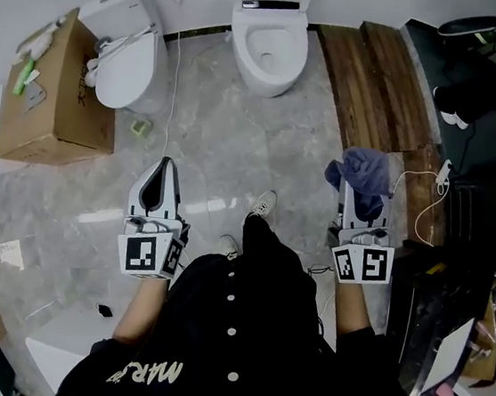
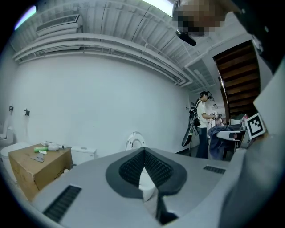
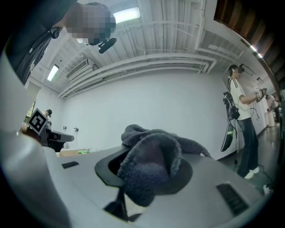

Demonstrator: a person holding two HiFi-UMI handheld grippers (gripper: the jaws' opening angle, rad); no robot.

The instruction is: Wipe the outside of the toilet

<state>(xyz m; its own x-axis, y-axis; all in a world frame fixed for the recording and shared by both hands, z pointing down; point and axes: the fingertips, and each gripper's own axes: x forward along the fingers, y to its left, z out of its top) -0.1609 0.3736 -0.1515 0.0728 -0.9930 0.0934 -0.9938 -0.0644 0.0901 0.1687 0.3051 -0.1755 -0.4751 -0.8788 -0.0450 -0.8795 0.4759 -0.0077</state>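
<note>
Gripping a grey cloth (image 1: 366,167), the right gripper (image 1: 360,208) faces the toilet (image 1: 266,53) beside wooden planks (image 1: 370,82); left gripper (image 1: 162,171) closed, empty.

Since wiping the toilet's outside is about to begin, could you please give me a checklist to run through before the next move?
1. Cloth held by the right hand-held gripper: ok, jaws closed on it.
2. Left hand-held gripper free: ok, jaws together, nothing between them.
3. Toilet within reach: not ok, it stands well ahead across the floor.
4. Path ahead: ok, though a thin white cable runs along its left side.
5. Cloth damp: cannot tell.
</note>
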